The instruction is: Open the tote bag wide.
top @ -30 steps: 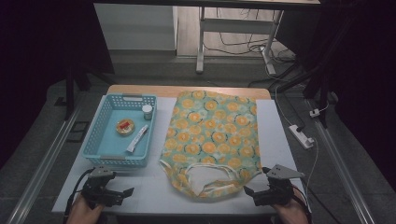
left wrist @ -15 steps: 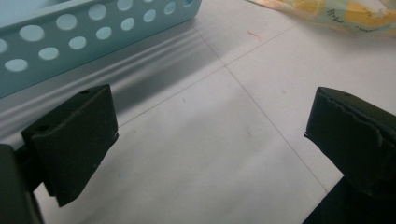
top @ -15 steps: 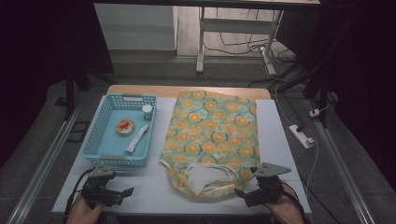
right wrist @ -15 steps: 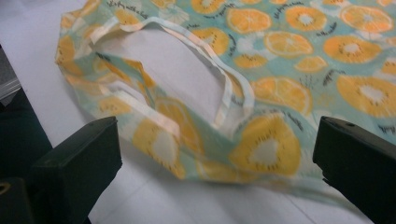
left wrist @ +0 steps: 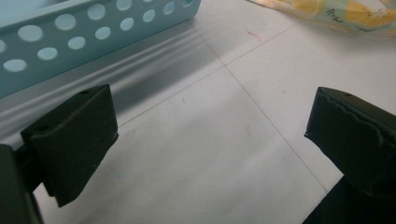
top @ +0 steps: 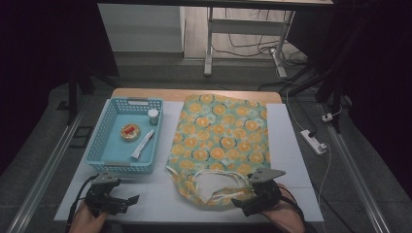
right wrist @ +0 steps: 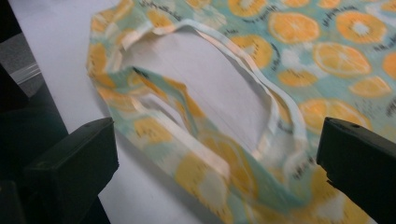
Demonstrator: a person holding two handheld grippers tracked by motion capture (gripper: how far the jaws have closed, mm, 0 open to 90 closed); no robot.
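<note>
High view, largest first: white table (top: 301, 145) running from near edge up to a wooden strip at the far side. Orange-slice print cloth bag (top: 221, 141) lying flat at table centre, mouth toward the near edge, cream handles (top: 214, 175) looped around a patch of bare table. Blue perforated basket (top: 112, 143) just left of bag, not touching it; holding a round tin with a red label (top: 130, 132), a white tube (top: 143, 144) lying diagonally, a small white-capped jar (top: 153, 116) at the far right corner. White power strip (top: 313, 141) on the floor to the right of the table.

Right gripper (top: 248, 200) at near edge, held in a hand (top: 284, 221), tips at the bag's mouth hem, grey plate on top. Right gripper view: jaws spread wide, nothing between them, bag mouth and handle loop (right wrist: 243, 93) lying ahead and under the gap; contact with the fabric not clear, looks just above or beside it. Image slightly blurred.

Left gripper (top: 121, 200) at near left corner, held in a hand (top: 85, 221), just in front of the basket's near wall, well apart from the bag. Left gripper view: jaws wide apart, empty, bare white table (left wrist: 205, 154) between them, basket wall (left wrist: 93, 32) at upper left, bag edge (left wrist: 345, 16) at upper right.
</note>
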